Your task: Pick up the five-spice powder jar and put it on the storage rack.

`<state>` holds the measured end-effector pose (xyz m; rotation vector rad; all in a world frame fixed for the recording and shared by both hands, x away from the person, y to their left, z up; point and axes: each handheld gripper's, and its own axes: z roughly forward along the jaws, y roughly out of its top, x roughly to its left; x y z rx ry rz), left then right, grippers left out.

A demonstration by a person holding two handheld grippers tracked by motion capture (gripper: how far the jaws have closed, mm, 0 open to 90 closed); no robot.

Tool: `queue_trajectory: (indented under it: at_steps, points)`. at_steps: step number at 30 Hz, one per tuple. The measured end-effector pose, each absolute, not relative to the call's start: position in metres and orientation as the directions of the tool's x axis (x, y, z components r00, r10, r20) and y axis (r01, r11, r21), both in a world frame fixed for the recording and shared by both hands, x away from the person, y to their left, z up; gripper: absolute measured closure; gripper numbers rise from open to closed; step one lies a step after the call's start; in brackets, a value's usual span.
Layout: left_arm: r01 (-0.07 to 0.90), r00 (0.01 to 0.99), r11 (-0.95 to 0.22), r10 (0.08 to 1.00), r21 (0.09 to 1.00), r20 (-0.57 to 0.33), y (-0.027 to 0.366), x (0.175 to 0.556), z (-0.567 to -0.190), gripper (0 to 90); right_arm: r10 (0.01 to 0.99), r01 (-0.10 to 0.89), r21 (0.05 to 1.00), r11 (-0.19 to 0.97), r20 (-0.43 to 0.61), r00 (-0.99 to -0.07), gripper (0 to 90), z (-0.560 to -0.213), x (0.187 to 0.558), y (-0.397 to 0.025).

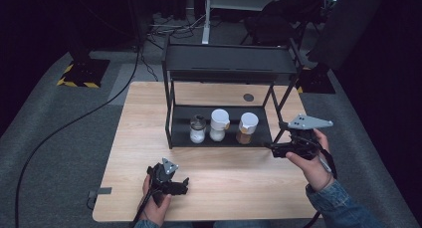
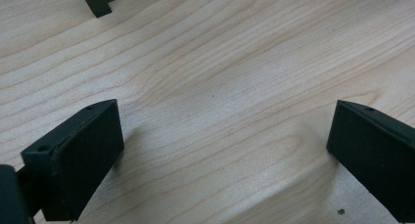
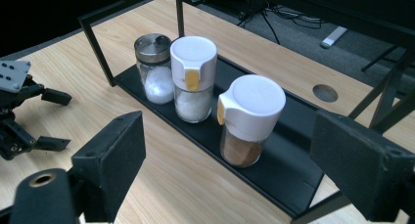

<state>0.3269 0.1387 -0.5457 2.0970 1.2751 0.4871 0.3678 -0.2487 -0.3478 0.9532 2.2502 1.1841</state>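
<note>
With our right gripper [image 1: 274, 149] spread empty and our left gripper [image 1: 183, 185] likewise, we judge the brown jar [image 3: 248, 121], rightmost on the rack [image 3: 288, 170], rigid, slick, breakable: grip its glass below the cap.

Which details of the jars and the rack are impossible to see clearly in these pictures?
- Top shelf of the black metal rack: the high view shows a dark surface; whether anything lies there cannot be told.
- Black metal rack in the right gripper view: its upper part is cut off by the top edge.
- Brown-powder jar with white cap: any label is too small or turned away.
- Steel-lidded glass jar: partly hidden behind the white-capped jar of white grains.
</note>
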Motion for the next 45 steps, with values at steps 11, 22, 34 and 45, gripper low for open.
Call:
queue_trajectory:
  at_steps: [11, 22, 34, 45]
  points:
    - [0.654, 0.463, -0.334, 0.886, 0.679, -0.010, 0.139, 0.327, -0.546, 0.2, 0.728, 0.370, 0.831, 0.417, -0.061, -0.683, 11.1, -0.352, 0.350, -0.256]
    - [0.654, 0.463, -0.334, 0.886, 0.679, -0.010, 0.139, 0.327, -0.546, 0.2, 0.721, 0.390, 0.813, 0.432, -0.052, -0.691, 10.2, -0.372, 0.343, -0.257]
    - [0.654, 0.463, -0.334, 0.886, 0.679, -0.010, 0.139, 0.327, -0.546, 0.2, 0.732, 0.437, 0.793, 0.424, -0.016, -0.681, 8.6, -0.405, 0.343, -0.266]
    - [0.653, 0.464, -0.334, 0.886, 0.680, -0.011, 0.138, 0.327, -0.546, 0.2, 0.751, 0.477, 0.773, 0.417, 0.003, -0.661, 5.8, -0.442, 0.345, -0.273]
